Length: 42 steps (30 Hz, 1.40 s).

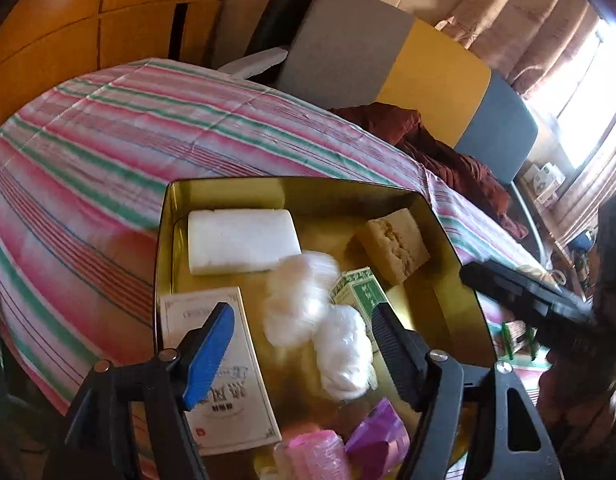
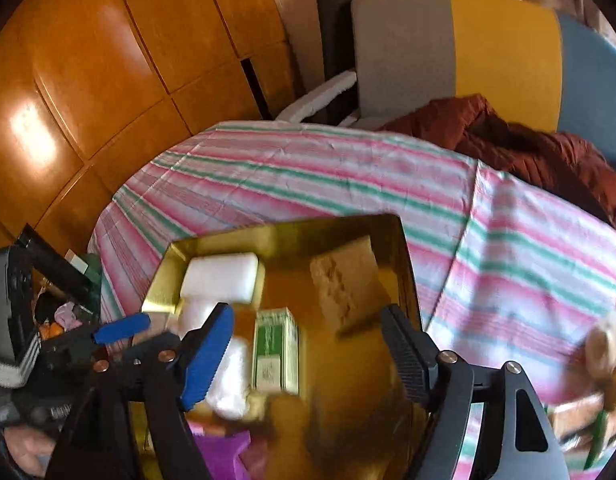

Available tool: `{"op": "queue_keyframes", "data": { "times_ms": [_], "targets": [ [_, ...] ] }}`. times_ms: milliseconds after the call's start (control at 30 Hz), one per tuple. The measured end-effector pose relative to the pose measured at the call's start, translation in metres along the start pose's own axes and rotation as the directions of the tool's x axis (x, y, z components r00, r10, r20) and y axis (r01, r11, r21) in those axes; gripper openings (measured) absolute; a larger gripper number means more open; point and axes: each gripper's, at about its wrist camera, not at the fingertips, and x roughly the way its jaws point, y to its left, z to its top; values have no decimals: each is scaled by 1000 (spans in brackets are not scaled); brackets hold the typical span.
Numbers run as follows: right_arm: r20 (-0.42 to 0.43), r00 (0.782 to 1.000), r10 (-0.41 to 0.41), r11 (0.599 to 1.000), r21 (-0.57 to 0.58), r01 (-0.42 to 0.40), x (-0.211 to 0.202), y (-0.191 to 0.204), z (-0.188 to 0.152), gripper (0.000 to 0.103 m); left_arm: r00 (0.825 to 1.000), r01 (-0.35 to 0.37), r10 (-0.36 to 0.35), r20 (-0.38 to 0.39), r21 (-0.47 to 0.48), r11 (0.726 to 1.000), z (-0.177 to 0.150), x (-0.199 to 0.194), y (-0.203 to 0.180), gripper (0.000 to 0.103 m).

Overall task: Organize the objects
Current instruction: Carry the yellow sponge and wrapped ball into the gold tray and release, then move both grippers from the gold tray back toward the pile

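Note:
A gold tin (image 1: 348, 192) (image 2: 404, 264) sits on the striped cloth. It holds a white block (image 1: 241, 242) (image 2: 221, 278), a tan spongy block (image 1: 394, 244) (image 2: 344, 280), a green-and-white carton (image 1: 360, 290) (image 2: 275, 352), two white plastic bundles (image 1: 344, 352), a white printed box (image 1: 243, 400), a pink spool (image 1: 316, 456) and a purple packet (image 1: 380, 436). My left gripper (image 1: 303, 340) hangs open over the bundles, its pads touching nothing. My right gripper (image 2: 308, 344) is open above the carton, also gripping nothing.
The striped cloth (image 1: 107, 140) covers a table that drops off at left. A maroon garment (image 1: 448, 152) lies at the back right before grey, yellow and blue cushions (image 1: 428, 76). Wooden cabinets (image 2: 87, 80) stand behind. A tan fluffy thing (image 2: 608, 344) sits at the right edge.

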Motion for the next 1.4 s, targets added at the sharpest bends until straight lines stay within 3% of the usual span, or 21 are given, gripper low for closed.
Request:
{"op": "queue_keyframes", "data": {
  "times_ms": [167,300,600,933,1400],
  "targets": [
    [-10,1000,-5,1000,29,6,-9,-5,-23,86,999,-20,19,36,9,1000,-11,-15,-5,72],
    [0,1000,-20,1000,15,20,-17,0,-35,90,993,-75,70,98,50,996,-19,-33,-16,72],
    [37,999,-40,998,-39,41,-33,22,-48,95,959,-208,178,220,119,971,-35,-66,-39,72],
    [70,994,-81,995,-54,85,-45,31,-64,103,940,-263,226,257,120,957,-47,-77,-44,72],
    [104,985,-140,990,-18,143,-62,17,-77,103,938,-269,211,273,193,944,-59,-79,-65,72]
  ]
}}
